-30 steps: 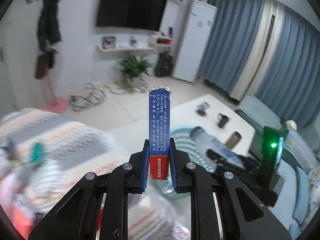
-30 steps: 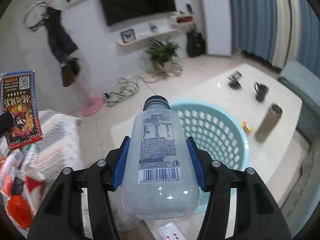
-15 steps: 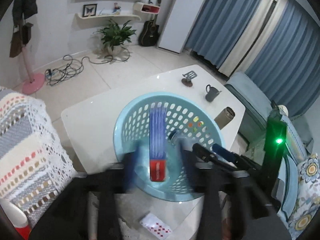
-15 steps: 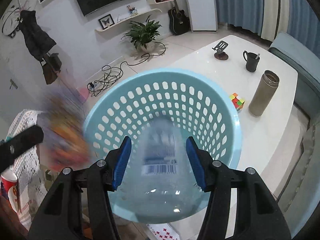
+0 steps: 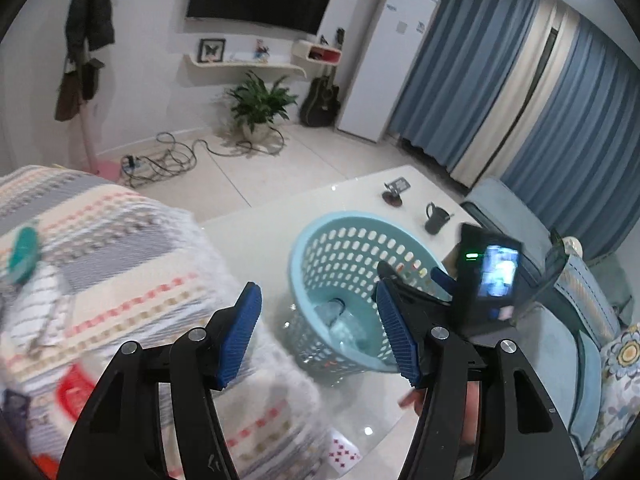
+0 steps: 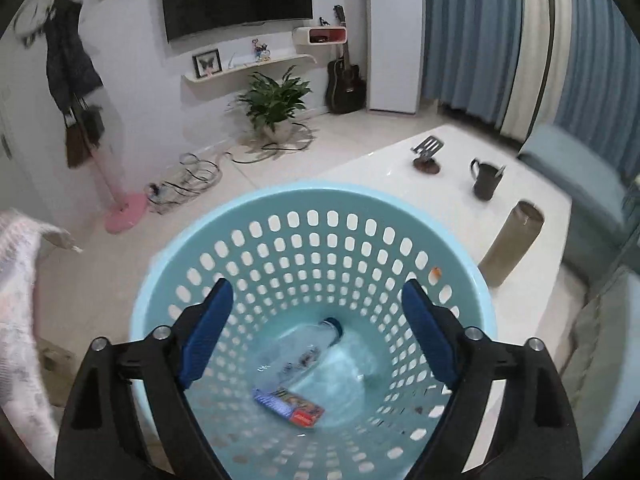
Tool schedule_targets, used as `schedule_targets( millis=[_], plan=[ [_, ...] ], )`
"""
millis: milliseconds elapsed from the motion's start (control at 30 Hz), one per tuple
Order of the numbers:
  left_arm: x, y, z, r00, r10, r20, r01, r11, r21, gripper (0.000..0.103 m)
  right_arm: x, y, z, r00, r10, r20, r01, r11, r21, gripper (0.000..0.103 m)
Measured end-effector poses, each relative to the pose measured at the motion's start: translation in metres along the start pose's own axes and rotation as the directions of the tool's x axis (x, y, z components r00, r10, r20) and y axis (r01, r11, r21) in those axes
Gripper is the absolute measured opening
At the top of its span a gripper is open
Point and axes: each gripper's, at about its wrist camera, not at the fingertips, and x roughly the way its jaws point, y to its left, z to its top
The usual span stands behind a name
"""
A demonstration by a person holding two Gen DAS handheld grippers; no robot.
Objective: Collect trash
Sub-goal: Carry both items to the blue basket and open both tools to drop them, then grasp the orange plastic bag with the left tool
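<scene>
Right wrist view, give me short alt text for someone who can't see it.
Open right tongs hover over a light blue perforated basket holding a clear plastic bottle and a small blue-and-red box. Behind it, a white table carries a dark mug.

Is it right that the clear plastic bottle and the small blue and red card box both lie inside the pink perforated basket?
Not quite. The basket is light blue, not pink. The right wrist view shows the clear plastic bottle and the small blue and red card box lying on its bottom.
</scene>
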Motion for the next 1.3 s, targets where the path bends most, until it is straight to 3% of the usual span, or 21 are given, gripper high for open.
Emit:
schedule_targets(
  millis=[167,433,767,933,1067,1133,1233,1300],
  plan=[
    [-0.041,0.023,-0.008,0.998,0.027,0.048,-0.025,0.999,-0.036,0.062,0.019,0.022,-0.007,0.994,-0.112,-0.006,0.111,0.991,-0.078,0.085],
    [-0.084,0.062,-0.030,0.996,0.053,0.074,-0.045,0.993,-0.107,0.062,0.035,0.021,-0.002,0.988,-0.122,-0.096,0.119,0.992,-0.039,0.085],
    [-0.134,0.091,-0.050,0.986,0.105,0.131,-0.088,0.988,-0.130,0.062,0.000,0.047,-0.037,0.991,-0.037,-0.126,0.036,0.999,-0.007,0.085],
    [-0.163,0.101,-0.077,0.980,0.144,0.138,-0.128,0.985,-0.115,0.068,-0.011,0.052,-0.049,0.989,0.000,-0.146,0.007,0.999,0.046,0.085],
    [-0.193,0.124,-0.094,0.965,0.210,0.159,-0.185,0.970,-0.154,0.073,-0.023,0.062,-0.049,0.991,-0.055,-0.121,0.055,0.998,0.003,0.085],
    [-0.208,0.139,-0.100,0.954,0.246,0.170,-0.213,0.959,-0.187,0.075,-0.048,0.065,-0.041,0.996,-0.066,-0.062,0.066,0.998,0.000,0.085],
    [-0.226,0.160,-0.110,0.944,0.277,0.181,-0.233,0.945,-0.230,0.078,-0.094,0.072,-0.027,0.999,0.006,0.041,-0.006,1.000,-0.015,0.085],
    [-0.232,0.169,-0.119,0.942,0.283,0.177,-0.236,0.940,-0.248,0.078,-0.132,0.089,-0.020,0.990,0.104,0.097,-0.096,0.992,-0.085,0.086]
  ],
)
